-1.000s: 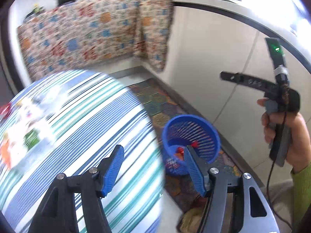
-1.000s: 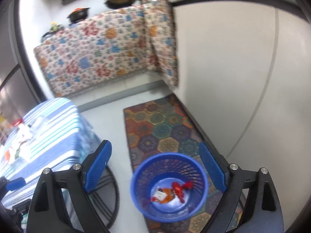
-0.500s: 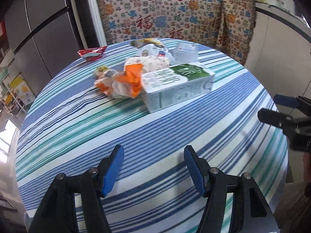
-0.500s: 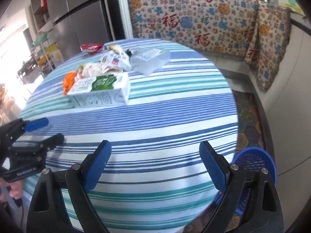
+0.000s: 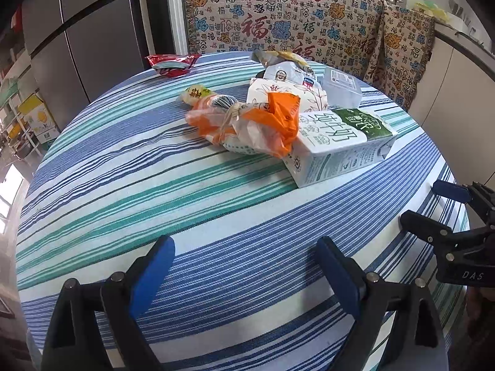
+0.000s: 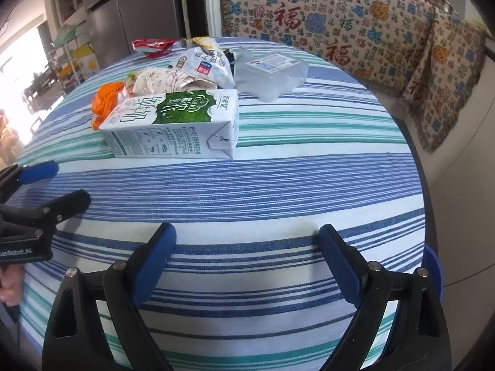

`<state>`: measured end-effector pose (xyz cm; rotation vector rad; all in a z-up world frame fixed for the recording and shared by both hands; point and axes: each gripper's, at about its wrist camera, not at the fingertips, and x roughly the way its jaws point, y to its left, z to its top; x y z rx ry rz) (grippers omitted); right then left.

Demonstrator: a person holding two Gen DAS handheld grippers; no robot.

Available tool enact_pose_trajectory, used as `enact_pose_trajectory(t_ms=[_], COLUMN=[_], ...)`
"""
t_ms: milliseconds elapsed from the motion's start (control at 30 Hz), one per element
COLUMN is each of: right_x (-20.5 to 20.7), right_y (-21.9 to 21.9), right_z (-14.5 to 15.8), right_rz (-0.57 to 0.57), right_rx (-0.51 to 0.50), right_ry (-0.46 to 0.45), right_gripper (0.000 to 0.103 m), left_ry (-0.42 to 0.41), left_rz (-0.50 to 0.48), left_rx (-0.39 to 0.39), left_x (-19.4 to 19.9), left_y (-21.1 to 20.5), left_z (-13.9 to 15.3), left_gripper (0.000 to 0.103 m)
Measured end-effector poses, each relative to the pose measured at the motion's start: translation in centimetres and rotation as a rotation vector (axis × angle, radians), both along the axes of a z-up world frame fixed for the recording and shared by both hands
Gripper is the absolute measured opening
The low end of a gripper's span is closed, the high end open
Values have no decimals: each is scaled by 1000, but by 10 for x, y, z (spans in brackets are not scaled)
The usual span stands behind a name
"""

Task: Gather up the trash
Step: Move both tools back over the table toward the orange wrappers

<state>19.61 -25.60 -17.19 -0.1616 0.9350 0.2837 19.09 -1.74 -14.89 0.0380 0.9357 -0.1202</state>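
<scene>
A pile of trash lies on the far half of the striped round table (image 5: 154, 201). In it are a green and white milk carton (image 5: 337, 142) (image 6: 173, 123), an orange bag bundle (image 5: 247, 123) (image 6: 106, 99), a silver snack bag (image 5: 287, 72) (image 6: 204, 65), a clear plastic box (image 5: 342, 88) (image 6: 270, 72) and a red wrapper (image 5: 171, 63) (image 6: 151, 46). My left gripper (image 5: 245, 245) hovers over the near tablecloth, its jaws opening with nothing between them. My right gripper (image 6: 247, 232) stands open and empty, short of the carton.
A patterned cloth (image 5: 278, 21) hangs over the counter behind the table, and a grey fridge (image 5: 92, 40) stands at the back left. A sliver of the blue basket (image 6: 433, 266) shows past the table's right edge. Each gripper appears at the side of the other's view.
Both views swung from the floor and the blue basket round to the table, then closed in on the trash pile. The left jaws stand wider than before.
</scene>
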Motion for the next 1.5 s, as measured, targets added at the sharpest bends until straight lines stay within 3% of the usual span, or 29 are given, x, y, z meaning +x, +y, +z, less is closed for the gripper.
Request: enact_pose_trajectory(t_ms=[200, 300, 467, 800, 967, 1100, 1400, 1500], right_x=[-2, -2, -2, 0, 0, 0, 5, 16], right_y=[4, 5, 5, 10, 10, 10, 1, -5], right_z=[-2, -2, -3, -4, -5, -5, -1, 1], right_rz=[10, 13, 13, 19, 18, 18, 54, 87], right_rx=[1, 1, 4, 3, 4, 4, 59, 77], right_ry=[-17, -19, -17, -16, -17, -17, -3, 9], right_gripper=[98, 99, 99, 100, 100, 100, 101, 100], left_ry=[-132, -145, -35, -11, -15, -29, 30, 34], left_rz=[63, 64, 57, 58, -27, -56, 11, 47], left_rx=[-175, -126, -1, -38, -82, -21, 40, 13], left_x=[29, 63, 104, 43, 42, 49, 80, 77], left_y=[24, 10, -9, 65, 62, 48, 56, 67], left_z=[65, 80, 40, 30, 33, 34, -3, -9], left_gripper=[95, 95, 95, 95, 95, 95, 95, 95])
